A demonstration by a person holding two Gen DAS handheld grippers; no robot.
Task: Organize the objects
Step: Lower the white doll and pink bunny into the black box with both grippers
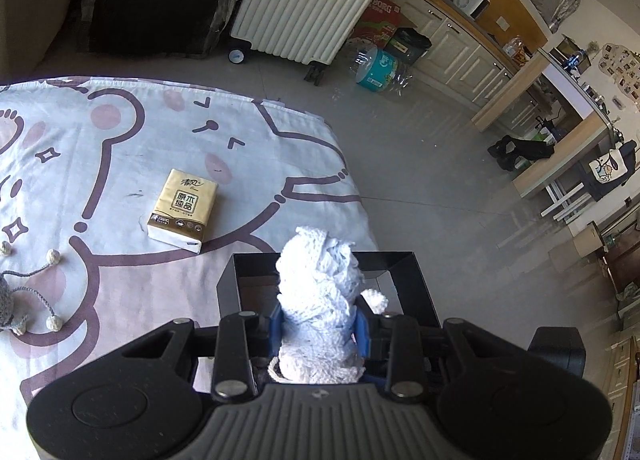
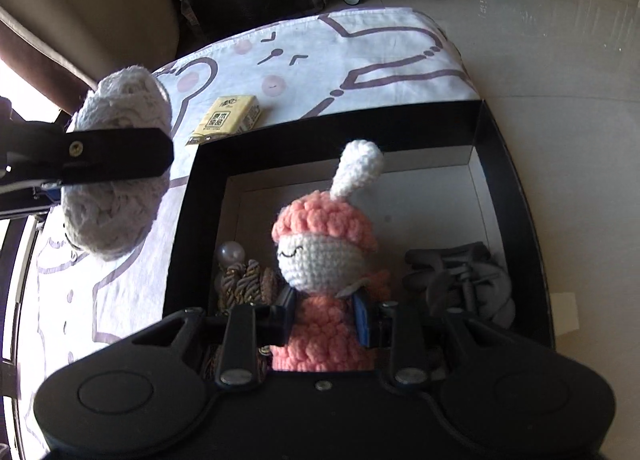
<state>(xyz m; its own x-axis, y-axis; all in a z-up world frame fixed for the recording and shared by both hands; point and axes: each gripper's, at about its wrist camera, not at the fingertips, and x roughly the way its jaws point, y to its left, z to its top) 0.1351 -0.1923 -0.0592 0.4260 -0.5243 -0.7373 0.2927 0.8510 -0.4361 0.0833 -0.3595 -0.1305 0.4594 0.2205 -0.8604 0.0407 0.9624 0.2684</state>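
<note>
The left gripper point(image 1: 320, 330) has its fingers clenched on a white knitted bundle point(image 1: 320, 292), which stands up between the blue pads above the near edge of a black box point(image 1: 404, 260); what sort of garment or toy the bundle is cannot be made out from this angle. The right gripper point(image 2: 324, 318) grasps a pink crocheted doll point(image 2: 320, 260) by its body, the head with closed stitched eyes and one white ear upright above the fingers. In the right wrist view the doll is over the open box, whose pale floor already holds a coil of brownish cord with a pearly bead point(image 2: 240, 272) at the left and a grey folded item point(image 2: 464, 280) at the right. The box rests on a bed sheet printed with cartoon bears point(image 1: 120, 140). A tan tissue pack point(image 1: 182, 216) lies on the sheet near the box. A grey knitted piece with pom-pom strings point(image 1: 24, 300) lies at the sheet's left edge.
</note>
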